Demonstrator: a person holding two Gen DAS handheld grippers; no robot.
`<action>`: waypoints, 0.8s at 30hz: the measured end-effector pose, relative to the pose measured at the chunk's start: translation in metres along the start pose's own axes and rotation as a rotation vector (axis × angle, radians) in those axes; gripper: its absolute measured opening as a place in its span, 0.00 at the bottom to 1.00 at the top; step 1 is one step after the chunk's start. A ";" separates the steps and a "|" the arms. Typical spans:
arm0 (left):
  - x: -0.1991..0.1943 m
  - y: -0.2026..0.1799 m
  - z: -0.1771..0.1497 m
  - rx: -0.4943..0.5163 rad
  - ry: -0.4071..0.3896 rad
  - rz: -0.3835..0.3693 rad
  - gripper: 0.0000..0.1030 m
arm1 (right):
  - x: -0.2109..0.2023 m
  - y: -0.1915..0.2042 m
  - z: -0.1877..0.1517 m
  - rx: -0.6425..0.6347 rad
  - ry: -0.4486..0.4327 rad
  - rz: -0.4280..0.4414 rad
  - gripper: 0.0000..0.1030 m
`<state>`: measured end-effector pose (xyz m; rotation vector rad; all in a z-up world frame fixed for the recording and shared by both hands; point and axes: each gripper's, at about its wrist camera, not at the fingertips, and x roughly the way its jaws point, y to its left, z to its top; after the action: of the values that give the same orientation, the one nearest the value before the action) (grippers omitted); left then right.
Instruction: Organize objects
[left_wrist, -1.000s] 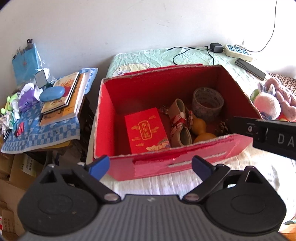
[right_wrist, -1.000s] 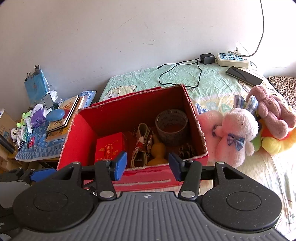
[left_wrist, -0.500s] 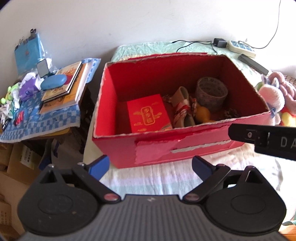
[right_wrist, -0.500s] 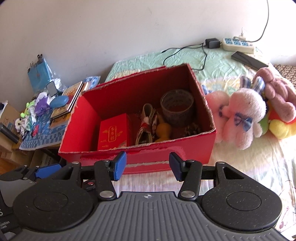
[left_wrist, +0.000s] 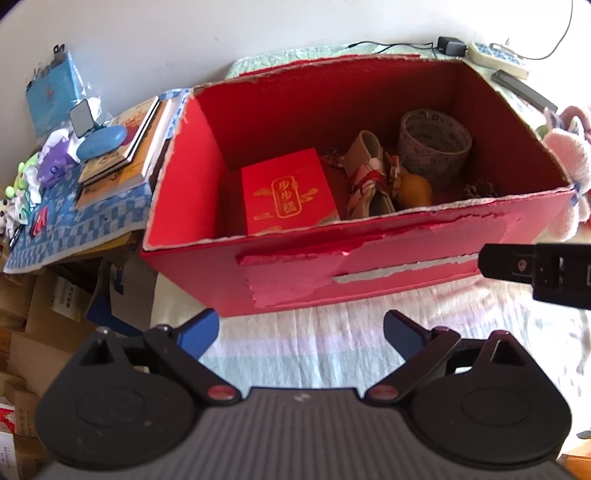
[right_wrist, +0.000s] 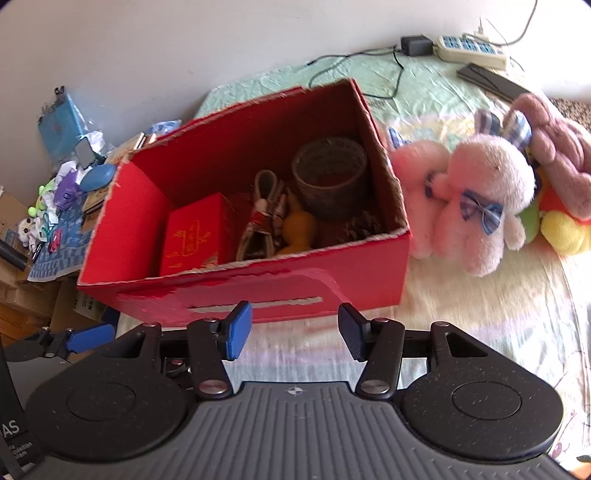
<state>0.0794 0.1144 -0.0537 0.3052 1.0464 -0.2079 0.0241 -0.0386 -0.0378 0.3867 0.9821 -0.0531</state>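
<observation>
An open red cardboard box (left_wrist: 369, 273) (right_wrist: 258, 291) stands on the bed. Inside lie a small red gift box (left_wrist: 288, 195) (right_wrist: 195, 232), a baby shoe (left_wrist: 369, 177) (right_wrist: 262, 218), an orange gourd (left_wrist: 413, 190) (right_wrist: 297, 229), a tape roll (left_wrist: 436, 147) (right_wrist: 330, 177) and a pine cone (left_wrist: 480, 190) (right_wrist: 364, 223). My left gripper (left_wrist: 301, 330) is open and empty, in front of the box's near wall. My right gripper (right_wrist: 293, 332) is open and empty, also just before the near wall. Part of the right gripper's body (left_wrist: 539, 269) shows in the left view.
Pink plush rabbits (right_wrist: 476, 199) and other plush toys (right_wrist: 561, 229) lie right of the box. A power strip (right_wrist: 469, 46), cable and dark flat device (right_wrist: 491, 83) lie at the bed's far end. A cluttered side table (left_wrist: 74, 184) with books stands left; cardboard boxes (left_wrist: 33, 314) below.
Both grippers have pulled back and lower from the box, so its near wall now fills more of the views. Both stay open and empty.
</observation>
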 end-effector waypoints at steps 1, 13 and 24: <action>0.002 -0.001 0.000 0.003 0.007 0.006 0.93 | 0.002 -0.001 0.000 0.001 0.004 -0.001 0.53; 0.022 0.002 -0.009 -0.012 0.076 -0.007 0.95 | 0.018 0.003 -0.009 -0.016 0.044 -0.026 0.53; 0.013 0.006 -0.011 -0.018 0.105 -0.048 0.96 | 0.014 0.004 -0.016 -0.046 0.080 -0.064 0.53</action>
<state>0.0784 0.1233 -0.0700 0.2774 1.1598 -0.2271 0.0199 -0.0279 -0.0557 0.3173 1.0724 -0.0730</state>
